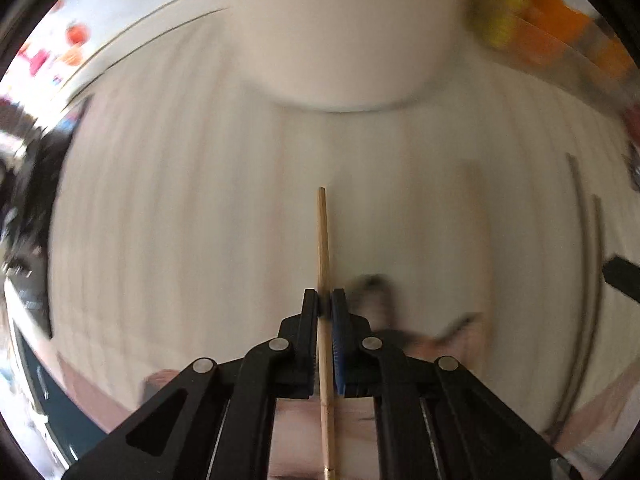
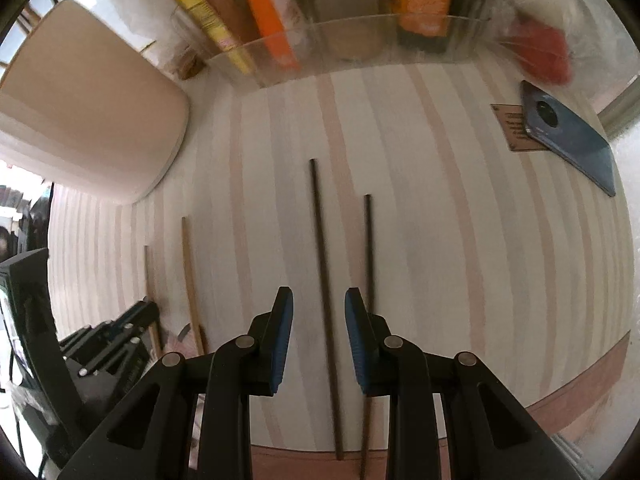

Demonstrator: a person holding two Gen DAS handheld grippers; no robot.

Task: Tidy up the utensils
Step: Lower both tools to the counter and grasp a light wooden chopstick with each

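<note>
My left gripper (image 1: 324,294) is shut on a pale wooden chopstick (image 1: 323,240), which runs straight out between its pads over the striped tablecloth (image 1: 200,220). In the right wrist view my right gripper (image 2: 318,291) points down at the table and stands open. A dark chopstick (image 2: 320,232) lies between its blue pads (image 2: 280,340), touching neither. A second dark chopstick (image 2: 368,248) lies just to the right and passes under the right finger. Further left lie two pale chopsticks (image 2: 189,272), one reaching the left gripper (image 2: 120,332).
A beige rounded container (image 2: 88,112) stands at the upper left. A clear tray (image 2: 360,40) of packets lines the back. A dark blue phone (image 2: 568,136) lies on a brown plaque (image 2: 508,128) at the right, beyond it something red (image 2: 540,52). The table edge (image 2: 580,388) curves nearby.
</note>
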